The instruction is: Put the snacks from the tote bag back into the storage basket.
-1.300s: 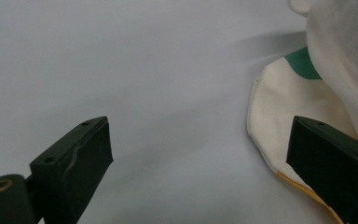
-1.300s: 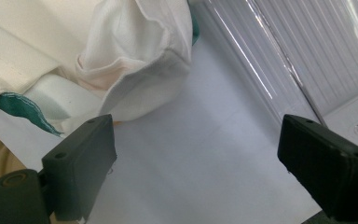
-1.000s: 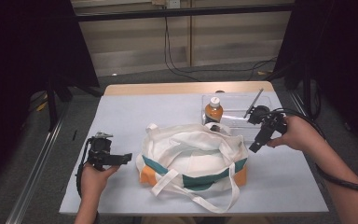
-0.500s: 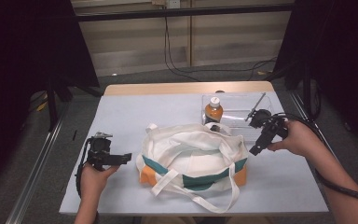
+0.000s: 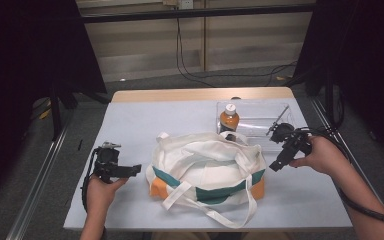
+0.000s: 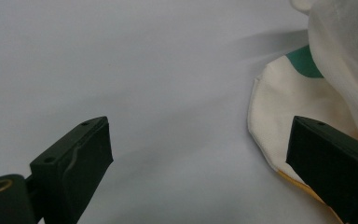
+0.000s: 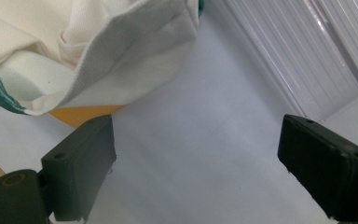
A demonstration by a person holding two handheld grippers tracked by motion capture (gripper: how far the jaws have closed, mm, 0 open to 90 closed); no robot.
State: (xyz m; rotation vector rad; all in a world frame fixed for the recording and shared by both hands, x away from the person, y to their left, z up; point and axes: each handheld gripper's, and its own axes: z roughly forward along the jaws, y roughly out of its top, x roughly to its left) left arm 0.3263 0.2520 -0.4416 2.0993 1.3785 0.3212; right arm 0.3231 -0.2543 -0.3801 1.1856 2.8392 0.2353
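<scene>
There's a bottle (image 5: 229, 118) with an orange label and white cap standing at the left end of a clear plastic tray (image 5: 260, 115), which sits toward the far right of the table (image 5: 145, 120), with a thin dark stick (image 5: 277, 120) lying tilted inside that tray.

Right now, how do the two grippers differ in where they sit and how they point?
The left gripper lies level at the tote bag's left end; the right gripper slants down at its right end, beside the clear tray. The left gripper is farther from the bottle. Both are open and hold nothing.
</scene>
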